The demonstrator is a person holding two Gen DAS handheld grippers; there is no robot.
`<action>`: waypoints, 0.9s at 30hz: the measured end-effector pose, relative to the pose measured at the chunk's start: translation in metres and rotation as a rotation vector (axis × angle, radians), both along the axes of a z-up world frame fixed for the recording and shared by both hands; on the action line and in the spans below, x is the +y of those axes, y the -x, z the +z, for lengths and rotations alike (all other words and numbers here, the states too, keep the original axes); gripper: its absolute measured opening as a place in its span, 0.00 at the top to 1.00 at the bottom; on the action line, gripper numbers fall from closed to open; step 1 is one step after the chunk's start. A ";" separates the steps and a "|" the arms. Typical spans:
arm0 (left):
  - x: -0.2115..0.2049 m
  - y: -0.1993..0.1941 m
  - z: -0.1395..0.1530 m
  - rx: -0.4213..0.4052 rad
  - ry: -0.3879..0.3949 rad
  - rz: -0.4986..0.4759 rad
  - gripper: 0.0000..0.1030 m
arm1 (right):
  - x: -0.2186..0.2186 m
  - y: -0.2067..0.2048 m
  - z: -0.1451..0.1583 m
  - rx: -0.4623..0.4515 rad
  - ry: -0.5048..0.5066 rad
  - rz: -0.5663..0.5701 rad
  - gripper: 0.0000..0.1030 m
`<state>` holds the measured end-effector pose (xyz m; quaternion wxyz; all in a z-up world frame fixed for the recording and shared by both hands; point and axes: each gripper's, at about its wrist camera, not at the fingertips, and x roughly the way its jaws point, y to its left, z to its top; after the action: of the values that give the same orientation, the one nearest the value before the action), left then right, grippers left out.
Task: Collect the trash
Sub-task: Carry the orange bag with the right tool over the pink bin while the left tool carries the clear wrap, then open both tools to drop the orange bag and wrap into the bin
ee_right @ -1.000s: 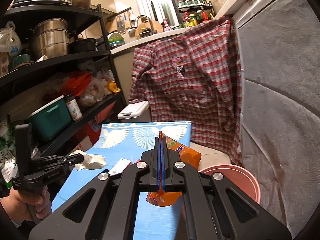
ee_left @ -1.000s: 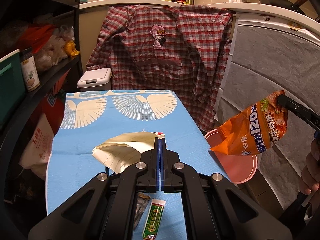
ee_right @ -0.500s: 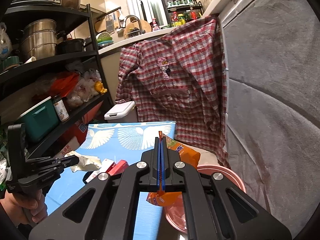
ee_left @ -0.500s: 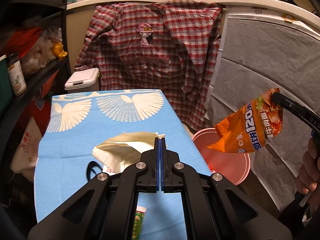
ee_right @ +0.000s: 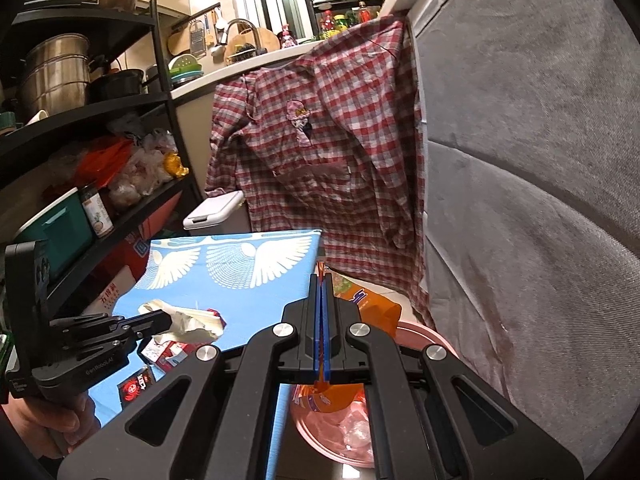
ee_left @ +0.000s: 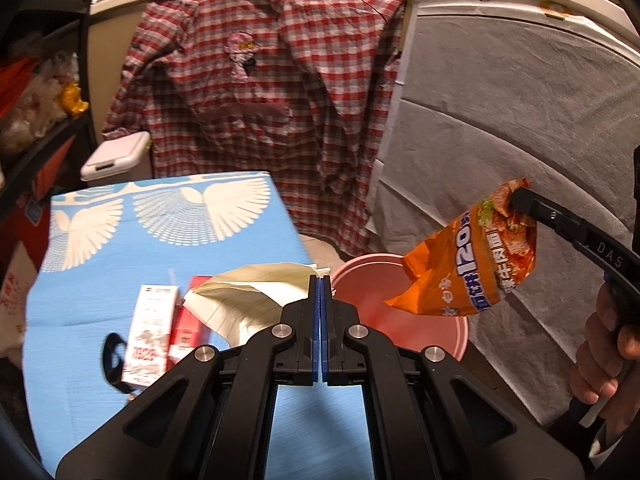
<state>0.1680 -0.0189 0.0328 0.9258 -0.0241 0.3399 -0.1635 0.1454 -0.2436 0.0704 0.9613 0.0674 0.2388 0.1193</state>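
My left gripper (ee_left: 321, 280) is shut on a crumpled sheet of lined paper (ee_left: 256, 300), held above the blue table (ee_left: 168, 248); it also shows in the right wrist view (ee_right: 188, 318). My right gripper (ee_right: 322, 280) is shut on an orange snack bag (ee_left: 468, 268), which hangs over the pink bin (ee_left: 424, 332) beside the table's right edge. The bin (ee_right: 424, 336) holds clear plastic.
A white and red carton (ee_left: 150, 320), a red box (ee_left: 188, 328) and a black loop (ee_left: 114, 356) lie on the table. A red-black sachet (ee_right: 134, 384) lies near its front. A plaid shirt (ee_left: 272, 92) hangs behind. Shelves (ee_right: 80, 128) stand left; a white lidded bin (ee_left: 114, 156) stands behind the table.
Both grippers have moved right toward the pink bin. The orange bag now hangs over the bin. The carton and red box have come into the left wrist view.
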 end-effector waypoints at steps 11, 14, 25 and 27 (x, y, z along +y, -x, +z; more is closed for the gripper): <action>-0.052 -0.017 -0.015 0.030 -0.006 -0.096 1.00 | -0.007 -0.015 -0.011 0.042 0.024 -0.033 0.99; -0.064 -0.023 -0.021 0.045 -0.009 -0.111 1.00 | -0.009 -0.020 -0.015 0.057 0.024 -0.043 0.99; -0.078 -0.034 -0.032 0.078 0.002 -0.152 0.75 | -0.020 -0.035 -0.030 0.132 0.022 -0.101 0.75; -0.074 -0.034 -0.032 0.076 0.005 -0.144 0.74 | -0.021 -0.034 -0.029 0.125 0.029 -0.114 0.67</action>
<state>0.2024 -0.0933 0.0009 0.8980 -0.0081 0.3753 -0.2296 0.1790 -0.2644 0.0411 0.9506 0.0741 0.2959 0.0567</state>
